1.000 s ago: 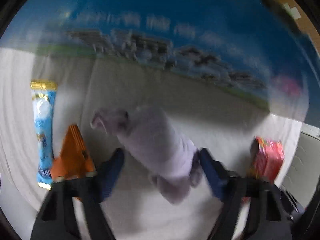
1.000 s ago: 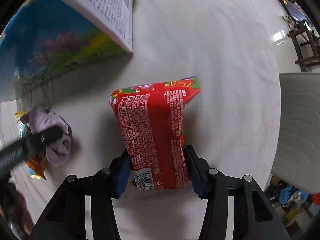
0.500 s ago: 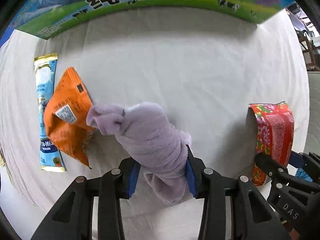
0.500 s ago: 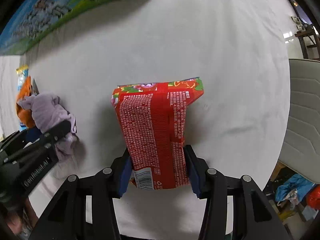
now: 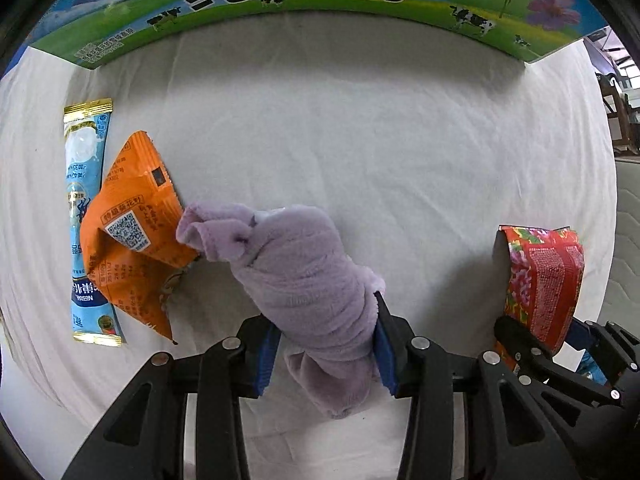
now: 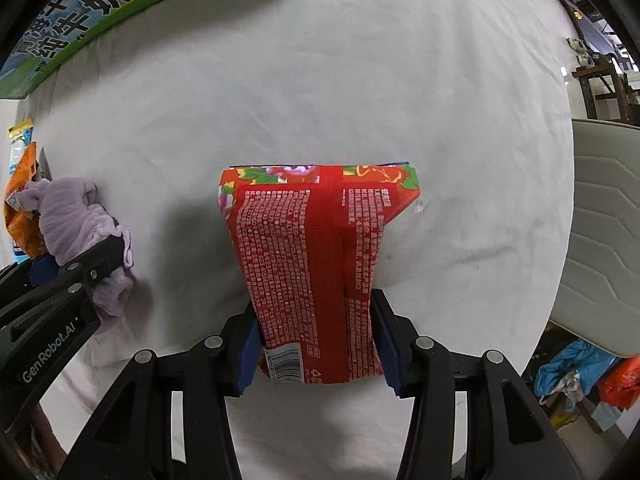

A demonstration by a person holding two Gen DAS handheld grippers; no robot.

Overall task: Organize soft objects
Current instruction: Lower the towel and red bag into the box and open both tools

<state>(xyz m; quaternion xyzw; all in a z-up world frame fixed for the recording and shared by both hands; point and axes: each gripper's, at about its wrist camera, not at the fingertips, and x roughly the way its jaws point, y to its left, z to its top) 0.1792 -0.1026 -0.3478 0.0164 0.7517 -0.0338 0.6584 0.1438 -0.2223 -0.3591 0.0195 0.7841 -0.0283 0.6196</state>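
Observation:
My left gripper (image 5: 324, 344) is shut on a rolled lilac towel (image 5: 304, 276) and holds it over the white cloth, its far end touching an orange snack packet (image 5: 132, 240). A blue stick sachet (image 5: 82, 216) lies to the left of the packet. My right gripper (image 6: 316, 344) is shut on a red flowered tissue pack (image 6: 316, 256), held upright over the cloth. The pack also shows at the right of the left wrist view (image 5: 540, 280), and the towel at the left of the right wrist view (image 6: 76, 216).
A large milk carton box (image 5: 320, 4) with a green and blue print stands along the far edge of the white cloth (image 5: 360, 140). A pale padded chair (image 6: 600, 232) stands to the right, with bags (image 6: 580, 376) on the floor below it.
The left gripper closed on the lilac towel and its view dropped from the box to the cloth. The right gripper kept the red pack and drifted away from the box.

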